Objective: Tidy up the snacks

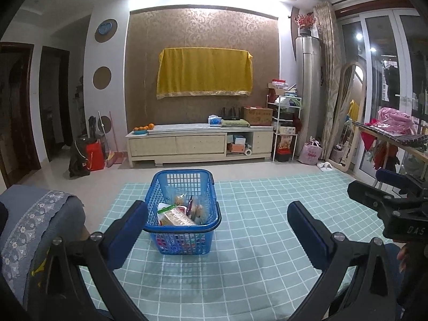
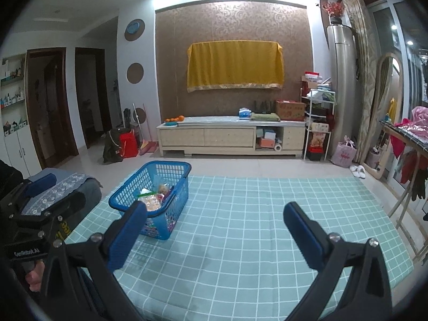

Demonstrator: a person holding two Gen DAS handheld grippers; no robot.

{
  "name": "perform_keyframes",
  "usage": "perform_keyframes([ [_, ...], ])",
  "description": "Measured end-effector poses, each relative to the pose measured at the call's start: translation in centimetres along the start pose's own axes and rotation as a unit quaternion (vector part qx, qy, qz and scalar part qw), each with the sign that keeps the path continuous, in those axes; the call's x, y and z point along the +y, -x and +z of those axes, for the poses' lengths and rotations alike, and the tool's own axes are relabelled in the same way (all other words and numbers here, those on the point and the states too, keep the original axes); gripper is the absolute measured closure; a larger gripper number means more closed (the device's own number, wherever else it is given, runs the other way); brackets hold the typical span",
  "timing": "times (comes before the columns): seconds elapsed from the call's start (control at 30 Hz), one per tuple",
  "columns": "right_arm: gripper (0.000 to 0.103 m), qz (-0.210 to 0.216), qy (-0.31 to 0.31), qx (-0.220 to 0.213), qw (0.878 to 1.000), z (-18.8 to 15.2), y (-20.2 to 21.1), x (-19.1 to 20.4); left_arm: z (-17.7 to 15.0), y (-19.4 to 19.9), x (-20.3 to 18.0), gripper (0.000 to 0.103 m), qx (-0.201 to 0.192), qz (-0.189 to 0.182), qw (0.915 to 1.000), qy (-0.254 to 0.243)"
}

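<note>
Both grippers, left (image 1: 216,223) and right (image 2: 214,223), wide open and empty behind blue basket (image 1: 160,180) of, seemingly, snack packets (image 1: 179,214).

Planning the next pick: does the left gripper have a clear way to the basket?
Probably yes: the left gripper is open and empty, the blue basket sits straight ahead on the checked cloth, nothing between.
</note>
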State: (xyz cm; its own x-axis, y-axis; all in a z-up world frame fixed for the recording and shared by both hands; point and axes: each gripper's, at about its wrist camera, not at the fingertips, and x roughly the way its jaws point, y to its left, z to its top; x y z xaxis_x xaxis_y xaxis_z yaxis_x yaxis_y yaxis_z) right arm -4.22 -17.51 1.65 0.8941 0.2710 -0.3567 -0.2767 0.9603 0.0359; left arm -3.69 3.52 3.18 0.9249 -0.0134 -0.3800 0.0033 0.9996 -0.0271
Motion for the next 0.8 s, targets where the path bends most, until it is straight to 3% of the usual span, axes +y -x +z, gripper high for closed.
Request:
perform_keyframes([
  [0.8,0.000,0.012,0.003,0.015,1.000,-0.08,0.45,0.16,-0.23,0.37,-0.19,0.000,0.007,0.000,1.0000,0.002],
])
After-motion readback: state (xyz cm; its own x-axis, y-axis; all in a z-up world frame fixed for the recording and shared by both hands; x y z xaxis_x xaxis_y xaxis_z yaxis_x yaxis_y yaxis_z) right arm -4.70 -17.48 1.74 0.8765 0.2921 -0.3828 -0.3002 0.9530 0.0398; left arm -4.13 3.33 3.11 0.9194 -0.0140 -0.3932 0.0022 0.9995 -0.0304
